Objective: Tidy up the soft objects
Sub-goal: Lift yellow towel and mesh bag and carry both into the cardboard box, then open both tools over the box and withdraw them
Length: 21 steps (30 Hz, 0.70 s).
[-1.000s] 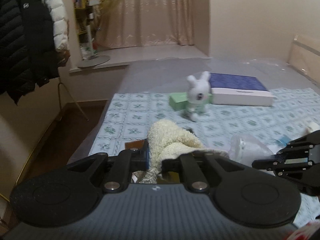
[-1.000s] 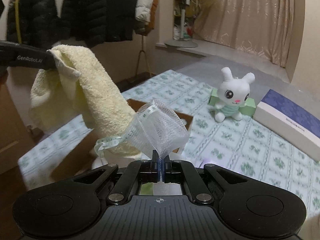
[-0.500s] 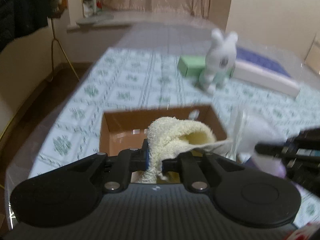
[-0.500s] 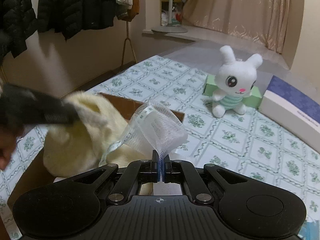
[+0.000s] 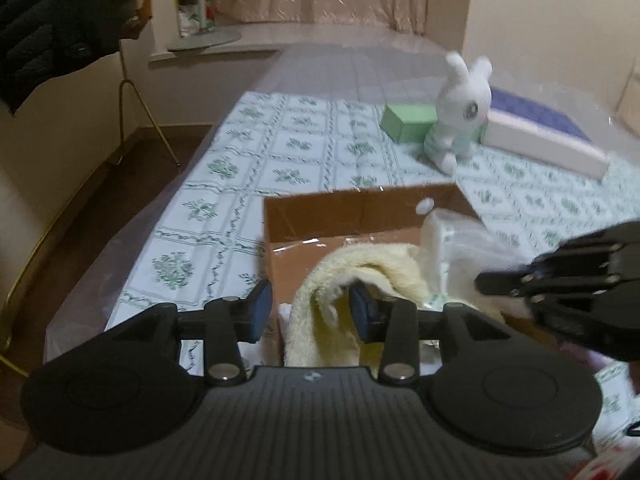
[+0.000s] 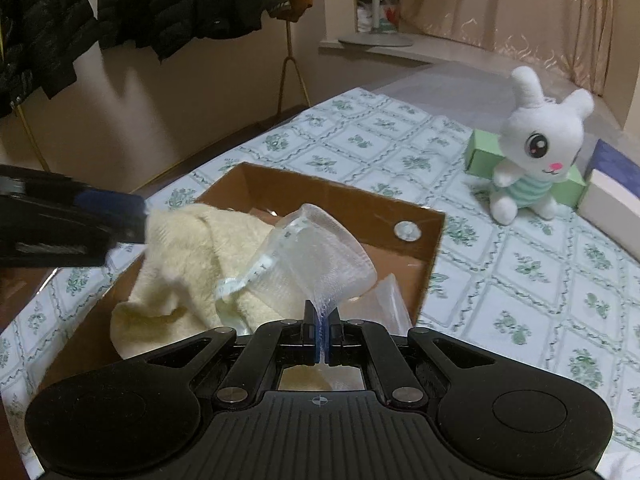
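Note:
A cream towel [image 5: 352,280] [image 6: 188,256] lies in the open cardboard box [image 5: 352,208] [image 6: 344,200]. My left gripper [image 5: 310,310] is open over the box, the towel loose between its jaws. My right gripper [image 6: 322,332] is shut on a white mesh bag [image 6: 320,248] and holds it over the box beside the towel. The right gripper also shows in the left wrist view [image 5: 568,276]. A white plush rabbit [image 5: 460,116] [image 6: 536,148] sits on the bed beyond the box.
A green box [image 5: 408,122] and a blue-topped white box [image 5: 548,140] lie behind the rabbit on the patterned bedspread [image 5: 248,160]. Dark jackets [image 6: 120,4] hang on a rack at the left. The bed's left edge drops to the floor.
My left gripper lowered the towel into the box and opened, letting it go. My right gripper came down over the box with the mesh bag still held.

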Available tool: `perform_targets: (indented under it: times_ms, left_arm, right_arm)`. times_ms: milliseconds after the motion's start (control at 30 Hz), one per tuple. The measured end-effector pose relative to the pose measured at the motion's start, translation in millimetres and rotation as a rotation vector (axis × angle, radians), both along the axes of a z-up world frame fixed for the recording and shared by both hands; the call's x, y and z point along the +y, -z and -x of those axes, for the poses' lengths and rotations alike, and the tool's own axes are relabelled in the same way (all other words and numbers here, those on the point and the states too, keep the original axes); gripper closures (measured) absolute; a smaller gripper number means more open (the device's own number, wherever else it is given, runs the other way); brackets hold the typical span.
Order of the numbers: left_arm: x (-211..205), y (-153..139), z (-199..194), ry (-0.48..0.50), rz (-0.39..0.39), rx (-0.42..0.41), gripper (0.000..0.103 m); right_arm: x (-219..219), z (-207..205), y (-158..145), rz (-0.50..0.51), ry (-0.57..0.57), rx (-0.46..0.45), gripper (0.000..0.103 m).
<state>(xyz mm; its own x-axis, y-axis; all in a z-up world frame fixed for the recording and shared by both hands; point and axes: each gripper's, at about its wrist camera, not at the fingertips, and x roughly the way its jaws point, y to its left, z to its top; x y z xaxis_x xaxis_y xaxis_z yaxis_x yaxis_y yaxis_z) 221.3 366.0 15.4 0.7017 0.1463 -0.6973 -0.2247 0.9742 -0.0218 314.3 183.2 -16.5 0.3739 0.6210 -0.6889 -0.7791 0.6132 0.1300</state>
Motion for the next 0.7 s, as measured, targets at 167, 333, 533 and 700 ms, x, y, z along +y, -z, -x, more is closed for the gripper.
perform_targets:
  times_ms: [167,333,533,700]
  left_arm:
    - [7.9,-9.4,24.6,-0.038,0.029,-0.061,0.065]
    - [4.9,-8.9,44.2,-0.066,0.053,-0.098,0.064]
    - [-3.1,-8.4,64.5,-0.08,0.067,-0.129,0.061]
    - [-9.1,-10.0,83.4,-0.103,0.094,-0.154,0.057]
  right_arm:
    - [14.7,-0.8,4.7,0.005,-0.019,0.016,0.101]
    - [23.0,-5.4,15.5,0.021,-0.013,0.047,0.101]
    - [14.8,-0.1,13.2,-0.016,-0.02,0.012,0.036]
    - [-3.7,15.3,-6.1,-0.082,-0.031,-0.023,0.028]
